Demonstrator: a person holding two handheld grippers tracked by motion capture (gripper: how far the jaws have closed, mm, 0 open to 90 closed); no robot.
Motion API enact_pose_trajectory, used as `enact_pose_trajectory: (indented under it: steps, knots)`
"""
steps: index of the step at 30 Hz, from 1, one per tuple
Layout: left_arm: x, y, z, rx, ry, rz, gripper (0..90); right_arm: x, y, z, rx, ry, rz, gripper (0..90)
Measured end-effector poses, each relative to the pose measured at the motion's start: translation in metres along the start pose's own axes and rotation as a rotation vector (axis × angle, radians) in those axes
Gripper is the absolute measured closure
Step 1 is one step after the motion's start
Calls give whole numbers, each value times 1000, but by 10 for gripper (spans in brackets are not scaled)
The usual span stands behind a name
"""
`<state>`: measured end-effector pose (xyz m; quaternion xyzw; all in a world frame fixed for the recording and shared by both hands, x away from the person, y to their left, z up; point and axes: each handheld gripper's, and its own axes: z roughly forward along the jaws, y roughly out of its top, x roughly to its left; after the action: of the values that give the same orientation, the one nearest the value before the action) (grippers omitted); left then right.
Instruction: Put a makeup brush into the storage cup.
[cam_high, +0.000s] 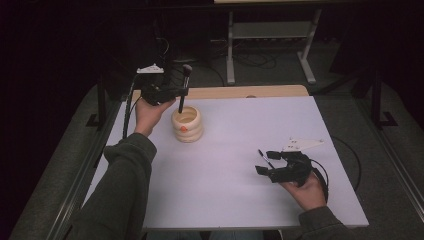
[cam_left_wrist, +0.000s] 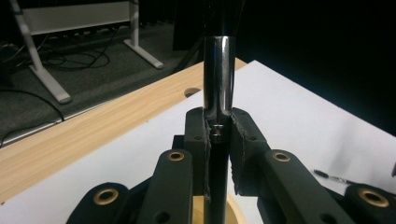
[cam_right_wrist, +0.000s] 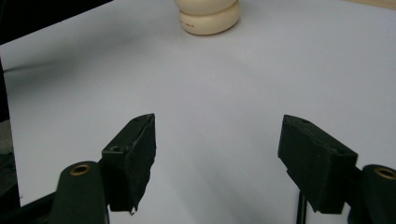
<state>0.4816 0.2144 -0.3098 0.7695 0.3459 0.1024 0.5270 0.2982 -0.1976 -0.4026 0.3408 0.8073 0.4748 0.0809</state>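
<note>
Black makeup brush (cam_high: 183, 90) clamped upright in my left gripper (cam_high: 175, 93) over the cream ribbed holder (cam_high: 187, 125), right gripper (cam_high: 265, 161) idling wide and empty; next, I lower it straight in.

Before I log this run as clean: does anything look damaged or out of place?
One small flaw: the black pad on the open right gripper is frayed and peeling at its lower edge. Otherwise, the cream ridged ceramic holder stands upright, and the left gripper holds the black makeup brush vertical.
</note>
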Motion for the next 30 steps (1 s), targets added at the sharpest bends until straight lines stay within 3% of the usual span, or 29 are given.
enact_pose_trajectory:
  steps: [2,5,7,10,25,28,30]
  knots:
    - [1,0,3,6,10,11,785,-1,0,0,-4,0,0,265]
    - [2,-1,4,3,12,-3,785,-1,1,-3,-7,-6,6,265]
    - [4,-3,6,27,28,11,785,-2,1,-3,-12,-6,5,265]
    - [7,-6,7,26,38,-4,785,-2,1,-4,-15,-7,4,266]
    - [6,-16,22,60,26,-14,780,-3,2,-4,-17,-6,6,273]
    - [3,-21,25,78,24,30,780,-3,1,-3,-16,-5,5,274]
    - [3,-23,25,78,25,24,780,-3,2,-3,-16,-4,7,273]
